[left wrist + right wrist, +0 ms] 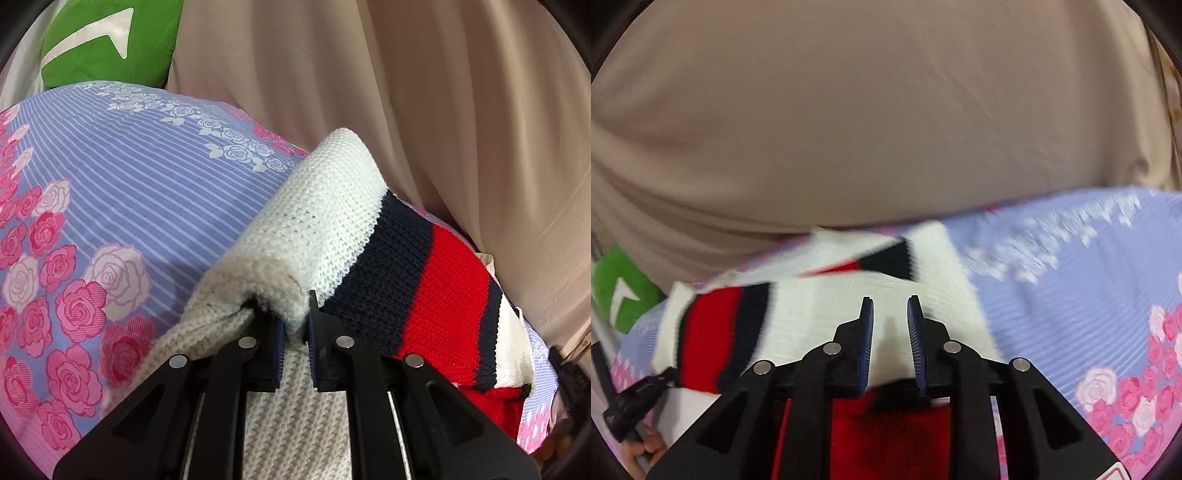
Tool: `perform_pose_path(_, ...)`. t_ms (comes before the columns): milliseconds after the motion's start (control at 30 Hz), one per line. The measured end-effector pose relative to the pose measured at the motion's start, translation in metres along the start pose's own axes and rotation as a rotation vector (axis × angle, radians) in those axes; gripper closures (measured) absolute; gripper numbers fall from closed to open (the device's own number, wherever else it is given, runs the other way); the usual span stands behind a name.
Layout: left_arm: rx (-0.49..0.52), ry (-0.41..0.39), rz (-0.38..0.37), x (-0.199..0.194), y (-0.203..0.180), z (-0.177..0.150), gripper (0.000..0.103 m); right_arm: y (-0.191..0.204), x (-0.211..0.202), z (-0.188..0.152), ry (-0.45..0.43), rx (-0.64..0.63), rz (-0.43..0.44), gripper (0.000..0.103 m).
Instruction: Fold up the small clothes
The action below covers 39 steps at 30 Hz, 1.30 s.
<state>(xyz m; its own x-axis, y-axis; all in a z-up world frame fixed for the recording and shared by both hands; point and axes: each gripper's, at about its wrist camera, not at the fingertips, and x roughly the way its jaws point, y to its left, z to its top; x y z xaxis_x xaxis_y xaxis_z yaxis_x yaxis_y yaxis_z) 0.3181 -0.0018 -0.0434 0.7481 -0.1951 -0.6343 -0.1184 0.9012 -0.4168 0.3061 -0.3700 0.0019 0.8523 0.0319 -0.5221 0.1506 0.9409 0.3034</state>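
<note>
A small knit sweater (332, 229), white with navy and red stripes, lies on a blue striped bedsheet with pink roses (122, 199). My left gripper (295, 325) is shut on a bunched white fold of the sweater and lifts it off the sheet. In the right wrist view the sweater (820, 299) is spread out in front of my right gripper (889, 306), whose jaws stand a little apart above the white knit with nothing between them. That view is blurred by motion. The other gripper (635, 406) shows at the lower left.
A beige curtain (424, 110) hangs close behind the bed and fills the back of both views (868, 110). A green cushion (110, 40) with a white mark lies at the far left; it also shows in the right wrist view (624, 291).
</note>
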Motion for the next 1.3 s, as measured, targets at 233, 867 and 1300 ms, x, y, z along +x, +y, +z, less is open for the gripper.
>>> perform_pose_path(233,-0.001,0.0,-0.002,0.002,0.0,-0.001,0.093,0.134,0.076,-0.034,0.221,-0.27,0.314,0.084)
perform_pose_path(867,-0.07,-0.032,-0.062,-0.007,0.011,0.0,0.083,-0.085,-0.009,-0.028,0.139,0.06,0.052,0.061)
perform_pose_path(1300,-0.061,-0.028,0.036,-0.009,0.023,0.023,0.094,-0.034,-0.022,-0.02,0.061,0.016,0.101,0.094)
